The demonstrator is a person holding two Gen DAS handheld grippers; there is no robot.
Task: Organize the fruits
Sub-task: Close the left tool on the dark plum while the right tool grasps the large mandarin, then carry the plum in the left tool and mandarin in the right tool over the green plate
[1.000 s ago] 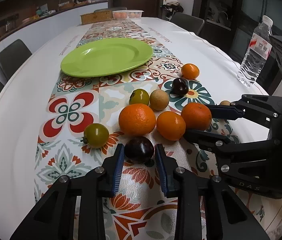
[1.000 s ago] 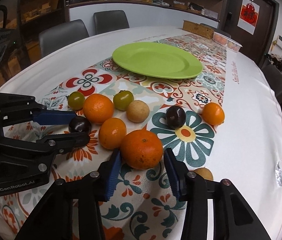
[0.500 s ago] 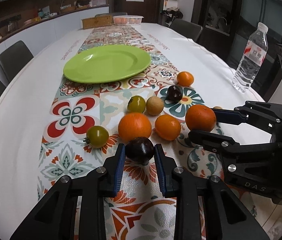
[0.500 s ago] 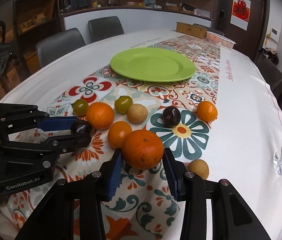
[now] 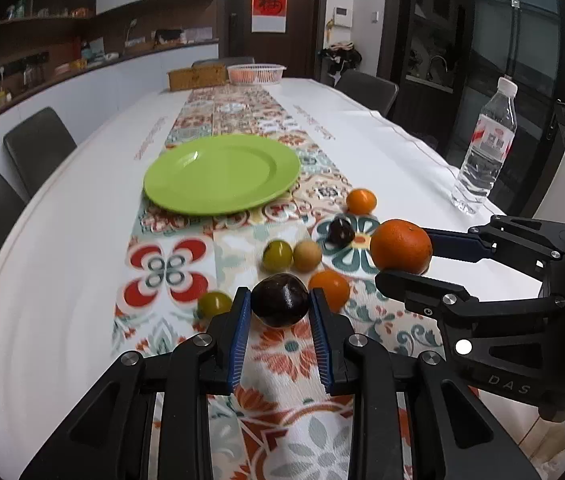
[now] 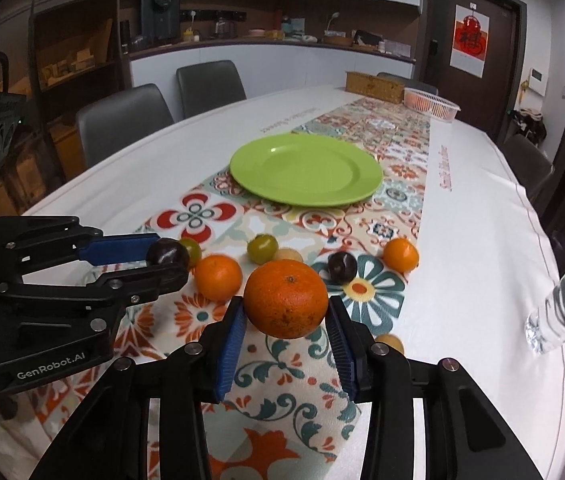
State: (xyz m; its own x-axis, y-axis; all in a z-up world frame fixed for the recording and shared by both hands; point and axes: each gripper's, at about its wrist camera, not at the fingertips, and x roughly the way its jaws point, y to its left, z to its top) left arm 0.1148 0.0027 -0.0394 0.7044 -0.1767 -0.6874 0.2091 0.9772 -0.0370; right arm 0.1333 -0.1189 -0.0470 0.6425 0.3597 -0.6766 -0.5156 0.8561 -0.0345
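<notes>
My left gripper [image 5: 280,306] is shut on a dark plum [image 5: 279,299] and holds it above the patterned runner; the plum also shows in the right wrist view [image 6: 167,253]. My right gripper [image 6: 286,316] is shut on a large orange [image 6: 285,299], lifted off the table; the orange also shows in the left wrist view [image 5: 401,246]. An empty green plate [image 5: 221,173] lies farther back on the runner. Loose fruit stays on the runner: two green tomatoes [image 5: 277,255], a tan round fruit [image 5: 307,255], a second dark plum [image 5: 341,230], and small oranges [image 5: 361,201].
A water bottle [image 5: 484,148] stands at the table's right edge. A small tan fruit [image 6: 389,344] lies near my right gripper. A white basket [image 5: 256,73] and a wooden box [image 5: 197,77] stand at the far end. Chairs [image 5: 38,146] line the table's left side.
Both grippers closed on their fruit and lifted it off the runner: the left with the dark plum, the right with the large orange. Both views have risen and tilted up.
</notes>
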